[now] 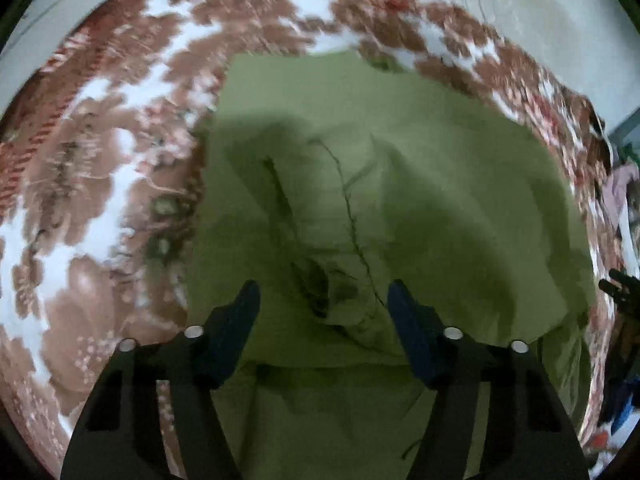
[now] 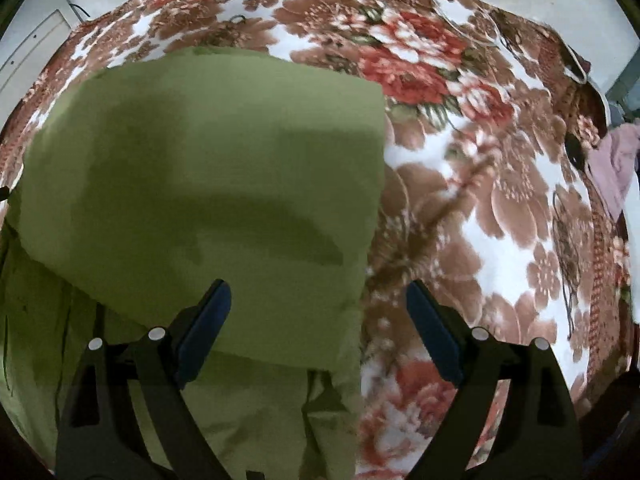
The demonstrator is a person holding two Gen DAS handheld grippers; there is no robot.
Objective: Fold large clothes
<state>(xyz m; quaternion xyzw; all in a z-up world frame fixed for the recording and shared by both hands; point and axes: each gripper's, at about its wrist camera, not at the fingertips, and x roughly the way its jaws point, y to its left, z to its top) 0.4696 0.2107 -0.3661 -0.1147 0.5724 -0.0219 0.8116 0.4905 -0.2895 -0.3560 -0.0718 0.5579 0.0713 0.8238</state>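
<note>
We note our left gripper [image 1: 324, 294] partly spread and right gripper [image 2: 318, 294] wide, both empty above the green garment [image 1: 400, 184], folded over on the floral blanket [image 2: 500, 208], pink clothes [image 2: 616, 160] heaped at its far right edge.

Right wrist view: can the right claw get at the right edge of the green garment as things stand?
Probably yes. The right claw stands open above the green garment, whose right edge lies between the fingers on the floral blanket. Nothing else appears to sit in the gap.
</note>
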